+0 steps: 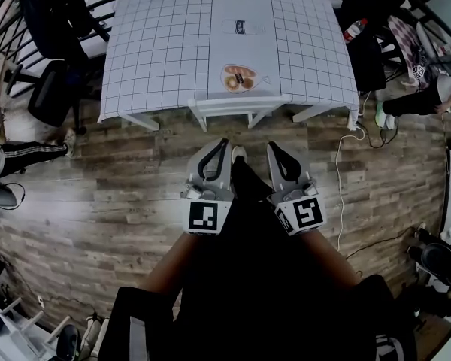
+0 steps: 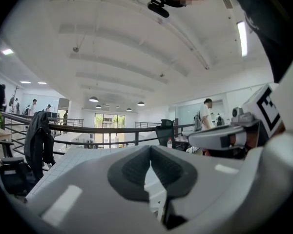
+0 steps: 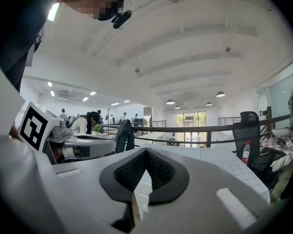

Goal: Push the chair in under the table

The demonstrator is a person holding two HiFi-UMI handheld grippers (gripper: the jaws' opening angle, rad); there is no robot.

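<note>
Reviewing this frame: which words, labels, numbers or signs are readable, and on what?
None reads clearly.
Clear bottle on the table: dark label, too small to read.
Red-labelled bottle: print blurred.
Left gripper and right gripper: black-and-white marker squares only, no letters.

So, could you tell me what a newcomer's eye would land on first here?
The big table in its grid-checked cloth fills the top of the head view, with a white chair tucked in at its near edge. Below it, over the wooden floor, the left gripper and right gripper are side by side, both shut and empty.
</note>
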